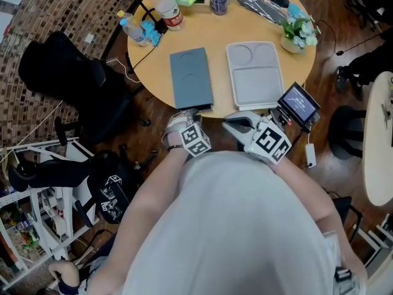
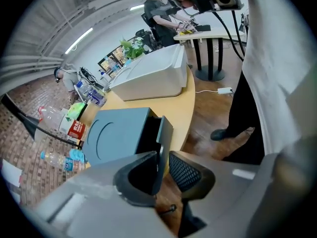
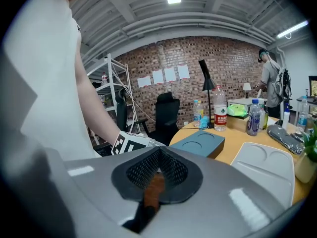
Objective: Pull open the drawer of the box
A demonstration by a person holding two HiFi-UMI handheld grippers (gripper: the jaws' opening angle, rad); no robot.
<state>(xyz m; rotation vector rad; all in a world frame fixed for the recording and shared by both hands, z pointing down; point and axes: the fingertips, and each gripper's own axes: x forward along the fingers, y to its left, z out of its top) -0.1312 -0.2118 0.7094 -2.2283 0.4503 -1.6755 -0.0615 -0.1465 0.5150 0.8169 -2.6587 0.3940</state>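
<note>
The drawer [image 2: 162,135], a slate-blue flat-fronted panel, stands partly out of its slate-blue rectangular box [image 2: 116,133], with a dark gap between the panel and the box body. The box lies on a round light-wood table [image 2: 187,108], its drawer end at the table's near rim, facing me. I have my left gripper [image 2: 161,170] at that end of the box, its two dark pads pinching the lower edge of the drawer front, one pad inside the gap and the other on the outer face. My right gripper [image 3: 157,162] hangs off the box's drawer end, to the right of it and beyond the table rim, its meshed pads pressed together with nothing between them. A white lidded plastic tray-box [image 1: 255,74] lies just beside the slate-blue box on its right, parallel to it. Past the box's far end stand clear plastic water bottles [image 1: 167,8]. To the box's left, off the table, is a black office chair [image 1: 67,78].
</note>
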